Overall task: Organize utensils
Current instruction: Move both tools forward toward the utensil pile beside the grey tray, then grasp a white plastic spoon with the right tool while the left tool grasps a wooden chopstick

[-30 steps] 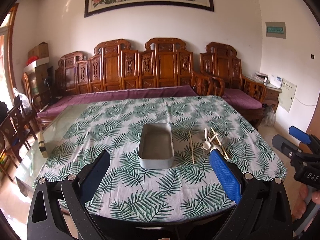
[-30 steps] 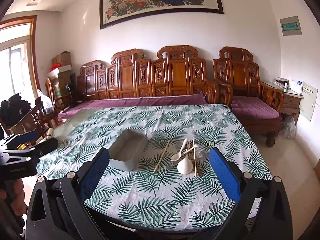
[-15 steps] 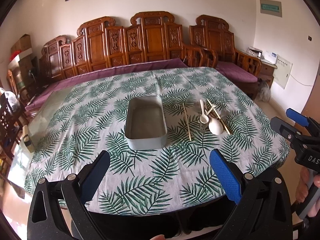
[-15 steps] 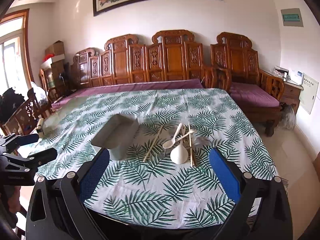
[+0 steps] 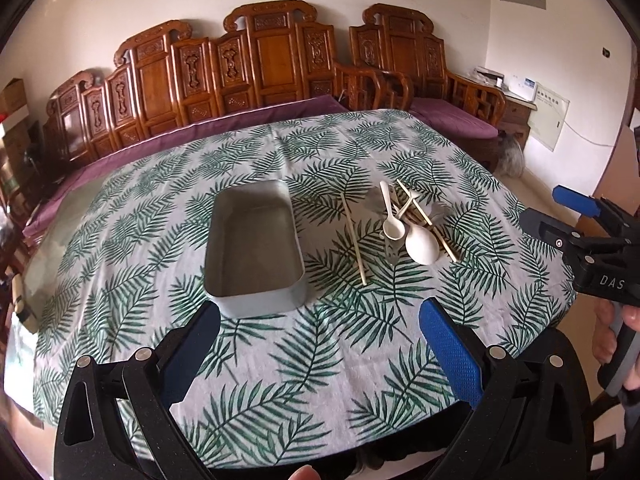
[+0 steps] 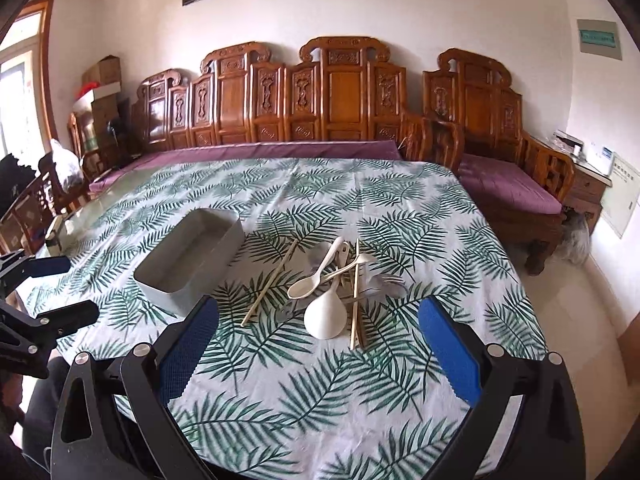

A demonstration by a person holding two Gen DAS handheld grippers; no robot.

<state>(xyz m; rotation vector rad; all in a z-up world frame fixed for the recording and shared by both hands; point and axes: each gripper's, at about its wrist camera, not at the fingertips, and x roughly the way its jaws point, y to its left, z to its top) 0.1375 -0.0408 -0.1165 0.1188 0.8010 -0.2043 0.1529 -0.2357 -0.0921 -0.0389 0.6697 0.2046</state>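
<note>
My left claw [image 5: 320, 344] hangs wide open over the near edge of the bench [image 5: 304, 380], gripping nothing. Just beyond it, ahead and a little left, sits the tin [image 5: 254, 246], a grey rectangular container with nothing in it. Right of the tin lies one chopstick [image 5: 354, 240] on its own, then the heap: small spoon [image 5: 390, 216], big spoon [image 5: 420, 244], more chopsticks crossed beneath them. My right claw [image 6: 320, 344] is also spread wide and holds nothing, hovering on the near side of that heap, to the right of the tin.
</note>
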